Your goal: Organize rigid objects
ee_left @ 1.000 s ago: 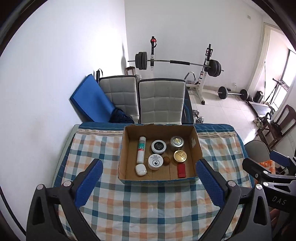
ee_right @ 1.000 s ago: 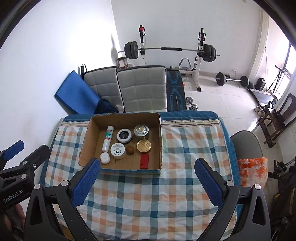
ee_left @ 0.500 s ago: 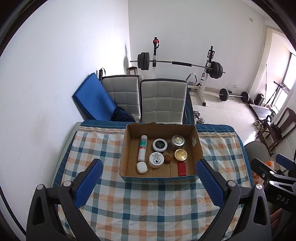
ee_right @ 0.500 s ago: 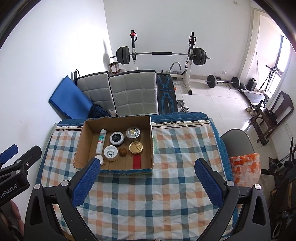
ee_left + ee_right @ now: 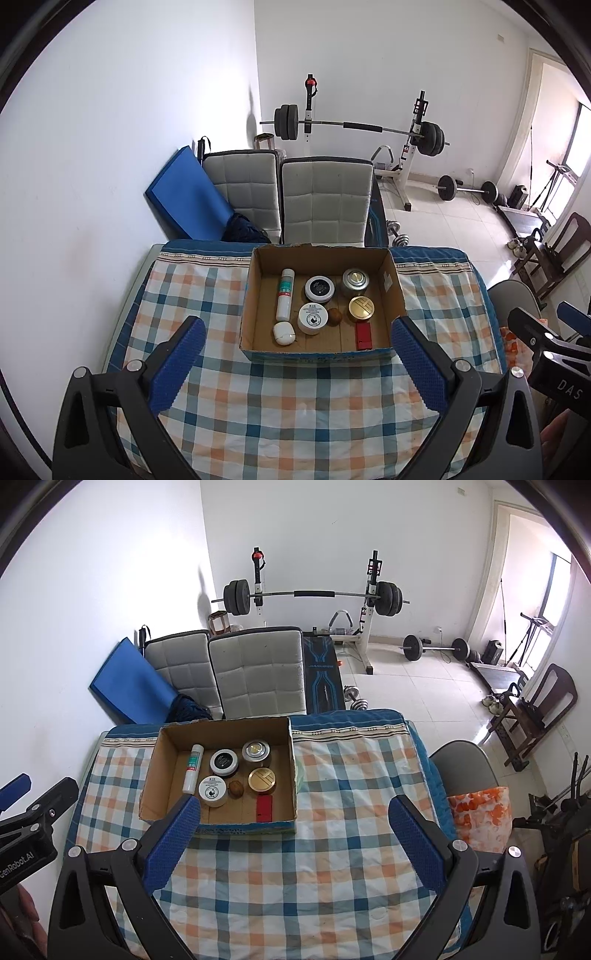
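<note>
Cardboard box (image 5: 321, 254) at the far middle of the checked worktop (image 5: 280, 402), holding the rigid objects: a white tube (image 5: 284, 294) lying with its long axis running away from the viewer, two white jars, a silver tin, a gold-lidded tin (image 5: 361, 307), a small brown nut-like object, a white oval case and a red flat item (image 5: 364, 335). The left tool (image 5: 299, 363) is spread wide and holds nothing, with the box straight ahead between its fingers — it appears the nearer and better aligned. The right tool (image 5: 293, 843) is likewise wide apart and empty; from it the box lies ahead and to the left, its left finger overlapping the box's near corner in view.
</note>
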The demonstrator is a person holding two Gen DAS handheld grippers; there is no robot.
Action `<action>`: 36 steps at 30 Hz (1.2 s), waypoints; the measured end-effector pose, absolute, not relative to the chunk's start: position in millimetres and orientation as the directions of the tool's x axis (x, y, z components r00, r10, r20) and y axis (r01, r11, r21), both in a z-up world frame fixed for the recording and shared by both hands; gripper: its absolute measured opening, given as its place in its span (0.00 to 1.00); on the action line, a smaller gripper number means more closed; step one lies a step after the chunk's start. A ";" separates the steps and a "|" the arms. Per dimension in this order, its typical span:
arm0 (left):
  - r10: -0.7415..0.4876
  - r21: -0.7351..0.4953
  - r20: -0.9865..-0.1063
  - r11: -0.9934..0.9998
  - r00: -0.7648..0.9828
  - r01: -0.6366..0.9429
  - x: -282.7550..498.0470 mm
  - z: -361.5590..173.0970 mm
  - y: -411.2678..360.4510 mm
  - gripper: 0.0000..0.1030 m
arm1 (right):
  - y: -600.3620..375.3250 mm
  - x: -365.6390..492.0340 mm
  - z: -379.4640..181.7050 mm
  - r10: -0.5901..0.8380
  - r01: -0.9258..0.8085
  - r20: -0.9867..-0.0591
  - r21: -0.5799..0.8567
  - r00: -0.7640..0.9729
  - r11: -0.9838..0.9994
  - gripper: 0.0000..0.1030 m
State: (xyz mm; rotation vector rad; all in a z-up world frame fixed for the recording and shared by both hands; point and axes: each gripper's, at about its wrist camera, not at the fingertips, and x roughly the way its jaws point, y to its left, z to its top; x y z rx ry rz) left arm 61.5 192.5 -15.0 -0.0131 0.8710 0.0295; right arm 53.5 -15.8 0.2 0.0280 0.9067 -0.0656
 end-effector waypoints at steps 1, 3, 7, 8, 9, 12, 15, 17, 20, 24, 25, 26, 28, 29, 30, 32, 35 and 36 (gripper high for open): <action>0.021 0.001 -0.764 1.000 0.645 -0.032 61.4 -14.5 192.2 1.00 | -17.5 53.8 0.2 -0.047 0.073 -0.788 -0.003 0.614 0.997 1.00; 0.020 0.003 -0.764 1.000 0.644 -0.028 61.1 -14.5 192.1 1.00 | -18.9 53.3 0.4 -0.046 0.072 -0.789 -0.003 0.613 0.997 1.00; 0.017 0.001 -0.767 1.000 0.642 -0.025 61.9 -13.5 190.5 1.00 | -17.3 52.9 0.1 -0.031 0.062 -0.796 0.008 0.605 0.998 1.00; 0.017 0.004 -0.767 1.000 0.641 -0.022 62.3 -12.8 189.8 1.00 | -15.5 52.3 -0.5 -0.031 0.056 -0.795 0.004 0.605 0.998 1.00; 0.018 0.006 -0.768 1.000 0.641 -0.020 62.4 -13.1 189.4 1.00 | -13.4 52.2 -1.2 -0.031 0.050 -0.796 -0.001 0.605 0.999 1.00; 0.019 0.004 -0.766 1.000 0.642 -0.024 62.1 -12.9 189.0 1.00 | -9.9 52.3 -3.9 -0.022 0.042 -0.802 0.004 0.597 0.999 1.00; 0.021 0.006 -0.766 1.000 0.643 -0.026 62.0 -13.1 188.8 1.00 | -8.7 52.3 -5.9 -0.021 0.040 -0.803 0.004 0.595 0.999 1.00; 0.021 0.007 -0.766 1.000 0.643 -0.025 62.0 -13.2 188.6 1.00 | -8.5 52.4 -5.9 -0.024 0.043 -0.801 0.002 0.598 0.999 1.00; 0.024 0.009 -0.766 1.000 0.642 -0.027 63.1 -13.0 190.3 1.00 | -7.1 52.0 -7.9 -0.029 0.045 -0.797 -0.002 0.604 0.999 1.00; 0.023 0.008 -0.768 1.000 0.640 -0.027 63.8 -13.5 191.8 1.00 | -7.1 51.9 -8.4 -0.026 0.043 -0.798 -0.001 0.602 0.999 1.00; 0.022 0.006 -0.770 1.000 0.638 -0.027 63.6 -14.4 193.3 1.00 | -7.1 51.8 -9.2 -0.025 0.043 -0.801 0.001 0.598 0.999 1.00; 0.020 0.004 -0.771 1.000 0.636 -0.026 64.0 -14.9 194.0 1.00 | -7.3 51.9 -9.4 -0.023 0.043 -0.803 0.004 0.596 0.999 1.00; 0.023 0.006 -0.771 1.000 0.637 -0.028 62.4 -16.1 196.3 1.00 | -6.6 51.8 -10.1 -0.022 0.041 -0.804 0.002 0.594 0.999 1.00; 0.025 0.008 -0.769 1.000 0.639 -0.029 60.8 -16.3 196.6 1.00 | -6.6 52.1 -10.0 -0.022 0.043 -0.804 0.004 0.594 0.999 1.00; 0.026 0.008 -0.767 0.999 0.641 -0.031 59.5 -16.0 196.8 1.00 | -6.4 52.0 -10.0 -0.022 0.043 -0.803 0.004 0.595 0.999 1.00; 0.028 0.009 -0.763 0.999 0.646 -0.032 58.4 -15.0 197.9 1.00 | -6.3 51.9 -10.4 -0.022 0.042 -0.803 0.003 0.596 0.999 1.00; 0.028 0.010 -0.758 0.999 0.652 -0.031 56.0 -12.4 198.6 1.00 | -6.5 51.5 -10.3 -0.023 0.043 -0.801 0.003 0.598 0.999 1.00; 0.027 0.009 -0.758 0.999 0.652 -0.032 55.7 -12.2 199.7 1.00 | -6.2 51.2 -10.3 -0.024 0.043 -0.799 0.002 0.600 0.999 1.00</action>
